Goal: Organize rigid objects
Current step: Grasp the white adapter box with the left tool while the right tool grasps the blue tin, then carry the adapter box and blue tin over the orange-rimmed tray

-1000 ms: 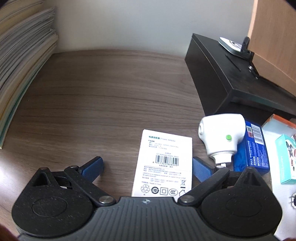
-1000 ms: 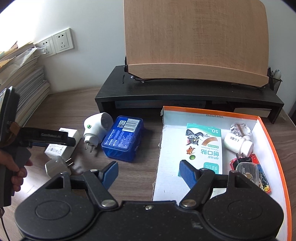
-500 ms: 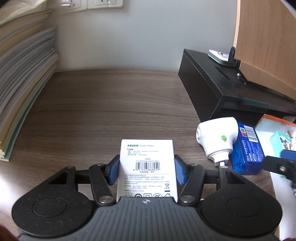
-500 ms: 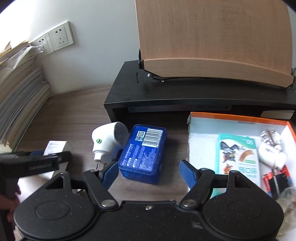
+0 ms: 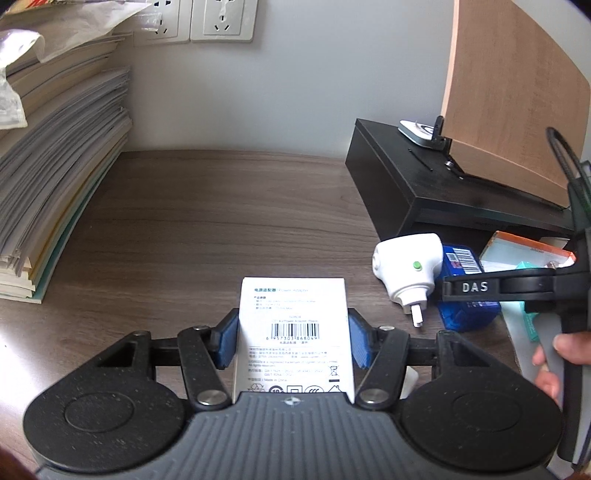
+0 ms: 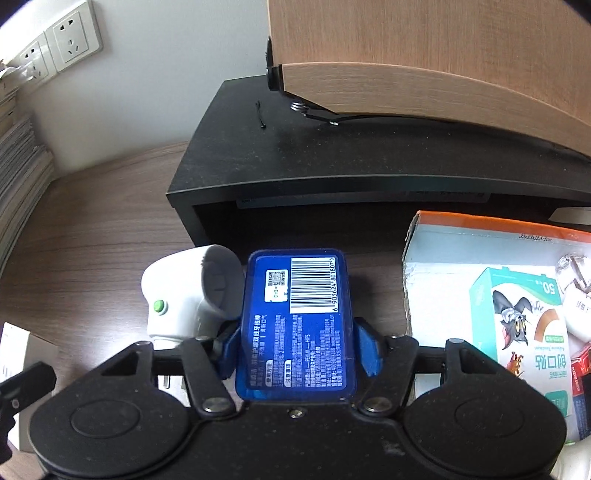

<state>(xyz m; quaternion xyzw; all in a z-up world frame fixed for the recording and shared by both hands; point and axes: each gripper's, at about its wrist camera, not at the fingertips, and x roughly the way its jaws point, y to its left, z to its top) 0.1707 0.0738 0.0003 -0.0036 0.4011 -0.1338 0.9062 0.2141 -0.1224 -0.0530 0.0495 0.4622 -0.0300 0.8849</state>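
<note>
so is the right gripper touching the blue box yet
Touching. The right wrist view shows both pads of the right gripper pressed against the sides of the blue box.

Close wrist views, shared white plug (image 5: 410, 271)

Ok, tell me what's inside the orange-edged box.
In the box: a bandage carton, a white bottle, and a red pack. The right gripper body covers the near corner.

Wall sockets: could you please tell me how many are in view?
2, side by side on the wall above the paper stack: the left socket, partly behind loose papers, and the right socket. More may be hidden behind the papers.
</note>
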